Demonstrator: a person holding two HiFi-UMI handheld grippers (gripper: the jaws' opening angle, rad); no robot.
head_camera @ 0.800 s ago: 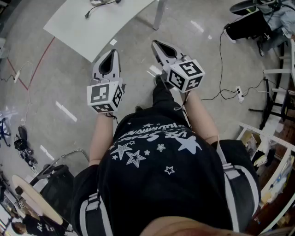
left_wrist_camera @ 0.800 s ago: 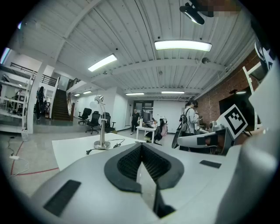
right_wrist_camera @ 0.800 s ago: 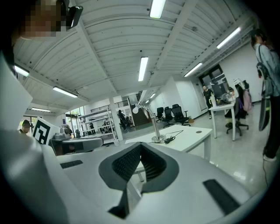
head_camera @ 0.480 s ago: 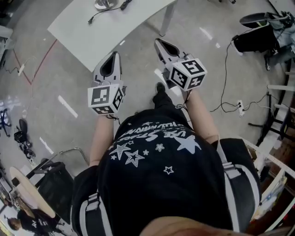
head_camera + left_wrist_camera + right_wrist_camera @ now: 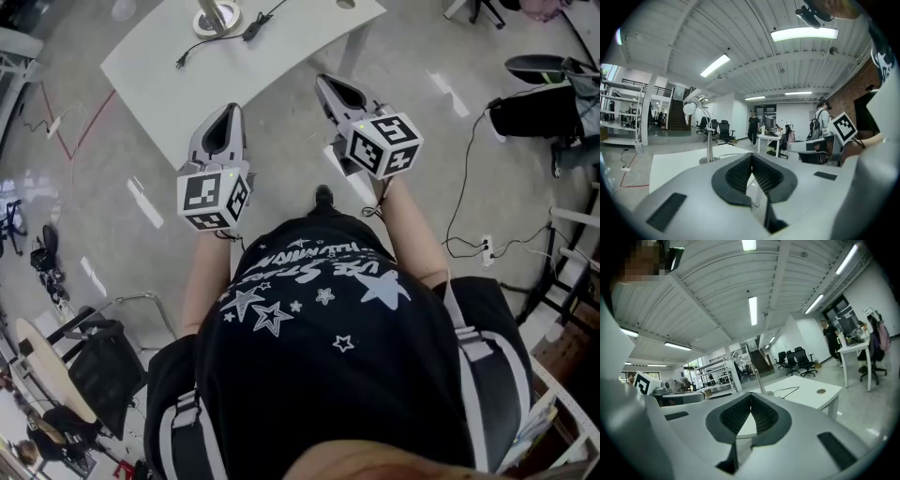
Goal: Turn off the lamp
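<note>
A desk lamp stands on a white table (image 5: 272,66) ahead of me. Its round metal base (image 5: 217,16) and black cord (image 5: 225,39) show at the top of the head view. In the left gripper view its pale round head (image 5: 690,108) tops a thin pole (image 5: 709,140). In the right gripper view the bent pole (image 5: 757,376) rises from the table (image 5: 806,394). My left gripper (image 5: 228,112) (image 5: 751,157) is shut and empty, short of the table's near edge. My right gripper (image 5: 327,87) (image 5: 751,398) is also shut and empty, level with it, beside the table's corner.
A table leg (image 5: 349,49) drops near the right gripper. Cables and a power strip (image 5: 485,246) lie on the floor at right, a black chair (image 5: 103,366) at lower left, another chair base (image 5: 548,67) at upper right. People and desks (image 5: 753,129) stand far behind the table.
The table and lamp base have slid down and further into the head view, so I have come closer to them. Both grippers stay shut, held out in front as before.
</note>
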